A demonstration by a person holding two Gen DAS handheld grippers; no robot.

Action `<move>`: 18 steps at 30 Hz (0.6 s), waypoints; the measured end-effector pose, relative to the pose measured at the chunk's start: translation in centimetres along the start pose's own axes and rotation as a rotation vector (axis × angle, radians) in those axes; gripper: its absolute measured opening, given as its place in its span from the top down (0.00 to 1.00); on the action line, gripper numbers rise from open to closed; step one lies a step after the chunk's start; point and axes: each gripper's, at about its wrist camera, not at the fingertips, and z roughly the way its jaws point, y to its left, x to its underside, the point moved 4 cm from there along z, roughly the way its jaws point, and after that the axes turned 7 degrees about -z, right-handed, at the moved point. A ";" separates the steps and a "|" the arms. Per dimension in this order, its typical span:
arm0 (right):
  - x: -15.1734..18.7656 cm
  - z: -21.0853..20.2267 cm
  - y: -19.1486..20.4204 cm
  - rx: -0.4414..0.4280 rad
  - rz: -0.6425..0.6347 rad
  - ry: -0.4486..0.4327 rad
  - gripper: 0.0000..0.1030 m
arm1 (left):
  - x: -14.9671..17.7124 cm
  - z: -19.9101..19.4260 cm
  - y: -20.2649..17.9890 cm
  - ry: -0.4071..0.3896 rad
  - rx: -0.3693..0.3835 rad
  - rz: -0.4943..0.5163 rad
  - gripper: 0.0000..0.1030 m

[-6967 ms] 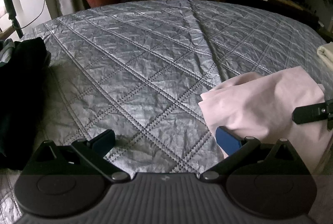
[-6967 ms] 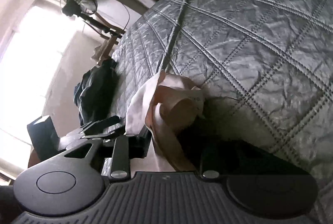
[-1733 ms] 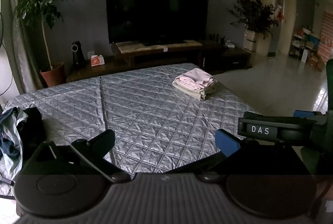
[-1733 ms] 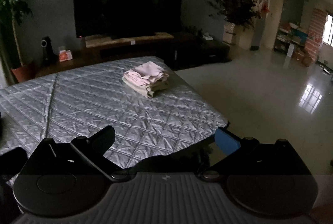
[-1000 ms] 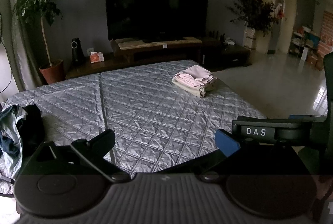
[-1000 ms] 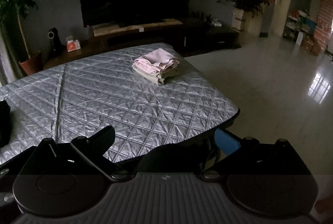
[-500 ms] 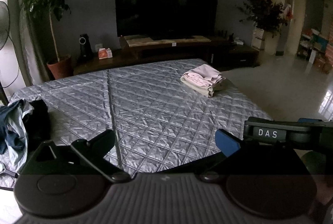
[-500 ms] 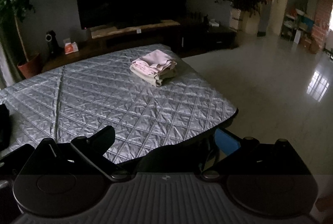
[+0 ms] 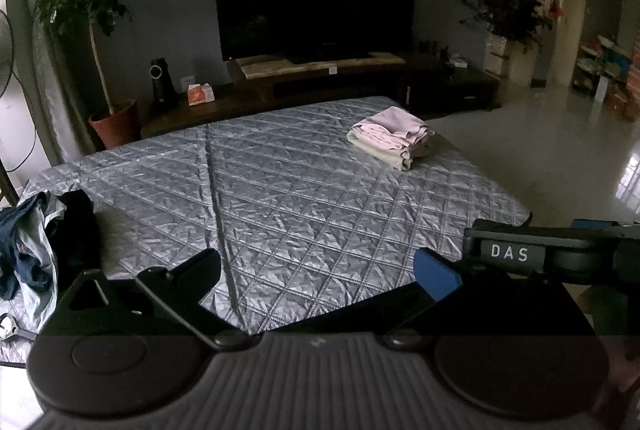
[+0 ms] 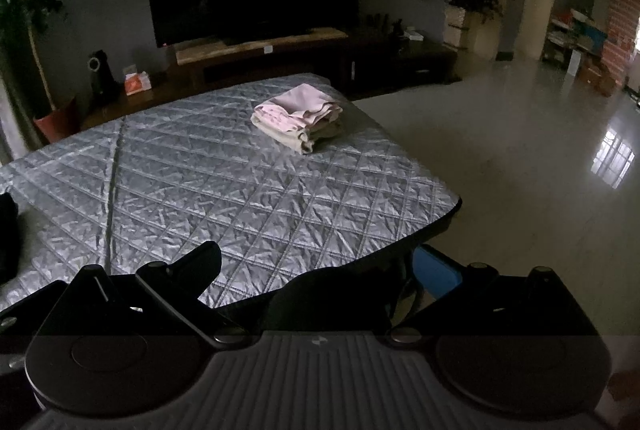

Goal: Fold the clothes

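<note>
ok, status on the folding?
Both tongs open: left, right. Folded stack at far right of bed. Unfolded pile at left. Nothing in the way.

Pretty dim room in both views; window glare bounces off the glossy floor (image 10: pixel 612 158) at 3 o'clock, and fisheye bends the edges hard.

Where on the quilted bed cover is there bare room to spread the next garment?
The wide middle of the quilted cover is bare, between the folded stack at the far right corner and the unfolded heap crowding the near left edge.
</note>
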 end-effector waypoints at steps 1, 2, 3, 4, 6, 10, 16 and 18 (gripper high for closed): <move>0.0 0.0 0.1 -0.001 -0.003 0.000 0.00 | 0.0 0.0 0.0 0.000 0.002 -0.001 0.01; 0.0 0.0 0.1 -0.003 -0.006 -0.001 0.00 | 0.0 0.0 0.0 0.002 0.004 -0.004 0.01; 0.0 0.0 0.2 -0.004 -0.008 -0.001 0.00 | 0.0 0.0 0.0 0.003 0.005 -0.006 0.01; 0.1 0.0 0.2 -0.007 -0.010 0.000 0.00 | 0.0 0.1 0.1 0.005 0.006 -0.008 0.01; 0.1 0.0 0.3 -0.009 -0.012 0.000 0.00 | 0.0 0.1 0.1 0.007 0.007 -0.012 0.01; 0.1 0.0 0.4 -0.011 -0.015 0.003 0.00 | 0.0 0.2 0.3 0.015 0.009 -0.023 0.01; 0.1 0.1 0.6 -0.009 -0.024 0.006 0.00 | 0.2 0.4 0.9 0.008 0.002 -0.044 0.01; 0.1 0.1 0.6 -0.010 -0.026 0.007 0.00 | 0.3 0.2 1.1 -0.015 0.007 -0.056 0.01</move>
